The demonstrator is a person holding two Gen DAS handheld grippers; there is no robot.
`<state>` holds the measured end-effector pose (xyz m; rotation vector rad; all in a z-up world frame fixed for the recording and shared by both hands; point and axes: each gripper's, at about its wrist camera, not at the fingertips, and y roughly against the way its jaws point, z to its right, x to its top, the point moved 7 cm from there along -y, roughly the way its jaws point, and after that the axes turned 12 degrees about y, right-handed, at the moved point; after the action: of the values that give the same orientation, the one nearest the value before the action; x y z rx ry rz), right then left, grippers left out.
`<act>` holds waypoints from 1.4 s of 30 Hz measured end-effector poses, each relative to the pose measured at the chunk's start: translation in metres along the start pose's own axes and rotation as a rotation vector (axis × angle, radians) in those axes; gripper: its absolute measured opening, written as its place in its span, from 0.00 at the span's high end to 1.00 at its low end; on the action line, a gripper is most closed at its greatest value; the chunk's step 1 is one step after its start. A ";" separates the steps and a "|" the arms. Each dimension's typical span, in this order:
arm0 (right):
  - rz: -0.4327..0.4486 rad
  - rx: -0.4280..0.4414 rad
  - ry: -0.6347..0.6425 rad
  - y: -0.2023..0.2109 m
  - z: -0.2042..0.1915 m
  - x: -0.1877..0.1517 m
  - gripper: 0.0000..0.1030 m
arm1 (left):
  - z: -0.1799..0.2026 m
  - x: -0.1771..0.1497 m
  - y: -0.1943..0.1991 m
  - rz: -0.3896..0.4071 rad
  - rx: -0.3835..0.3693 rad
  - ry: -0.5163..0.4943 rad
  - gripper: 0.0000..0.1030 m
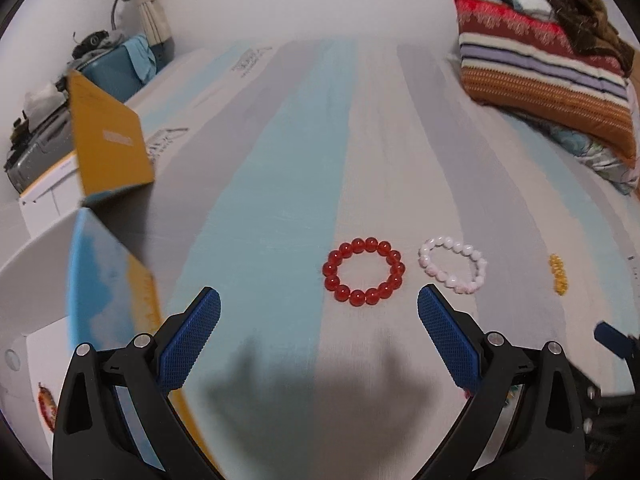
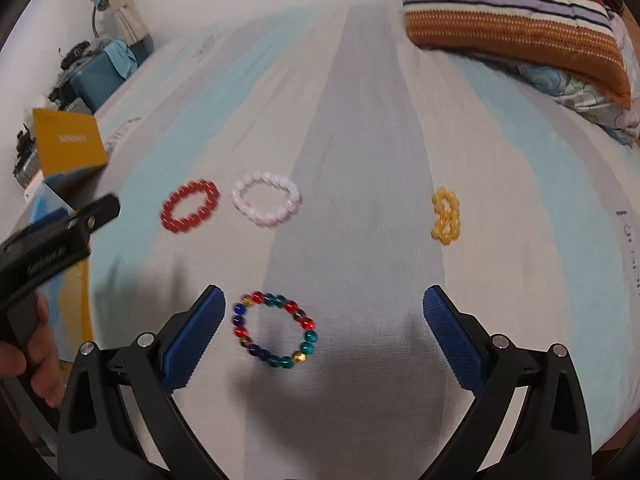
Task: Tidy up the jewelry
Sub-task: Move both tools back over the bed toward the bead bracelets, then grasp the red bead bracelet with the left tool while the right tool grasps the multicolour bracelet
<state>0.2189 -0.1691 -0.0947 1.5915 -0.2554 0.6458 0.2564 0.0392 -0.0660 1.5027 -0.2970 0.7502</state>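
The right gripper [image 2: 322,308] hangs with its blue textured fingers [image 2: 192,340] spread wide and empty above a round bracelet of multicoloured glass beads [image 2: 275,329] lying flat on the striped grey-and-blue bedsheet [image 2: 360,120]. The left gripper [image 1: 319,308] is likewise spread wide and holds nothing. Just beyond it lie a ring of glossy red beads [image 1: 364,271], then a pale pink beaded bracelet [image 1: 453,265] beside it, and farther right a folded yellow bead bracelet [image 1: 558,274].

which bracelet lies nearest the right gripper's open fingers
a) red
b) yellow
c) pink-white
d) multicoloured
d: in the right wrist view the multicoloured bracelet lies just ahead of the open right gripper, while the red bracelet, pink-white bracelet and yellow bracelet lie farther up the bedsheet.
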 end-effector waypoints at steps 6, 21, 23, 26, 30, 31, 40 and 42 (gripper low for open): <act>-0.054 0.001 0.015 -0.028 0.000 -0.015 0.08 | -0.001 0.002 -0.047 -0.044 0.038 0.029 0.06; -0.134 0.003 0.047 -0.059 -0.004 -0.034 0.21 | -0.001 0.005 -0.106 -0.118 0.053 0.035 0.16; -0.133 -0.005 0.058 -0.060 -0.006 -0.034 0.26 | -0.002 0.004 -0.112 -0.130 0.053 0.031 0.28; -0.133 -0.007 0.072 -0.059 -0.006 -0.034 0.37 | -0.002 0.006 -0.116 -0.128 0.050 0.016 0.37; -0.135 -0.003 0.085 -0.057 -0.009 -0.034 0.52 | 0.001 0.004 -0.116 -0.128 0.033 -0.002 0.49; -0.135 -0.004 0.090 -0.057 -0.010 -0.034 0.56 | 0.002 0.003 -0.115 -0.128 0.030 -0.007 0.54; -0.128 -0.003 0.099 -0.056 -0.011 -0.032 0.88 | 0.007 0.001 -0.112 -0.125 -0.011 -0.038 0.87; -0.124 -0.004 0.097 -0.055 -0.011 -0.032 0.88 | 0.006 0.000 -0.110 -0.126 -0.018 -0.037 0.88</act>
<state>0.2190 -0.1576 -0.1578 1.5543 -0.0857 0.6235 0.3253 0.0441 -0.1514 1.5045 -0.2340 0.6189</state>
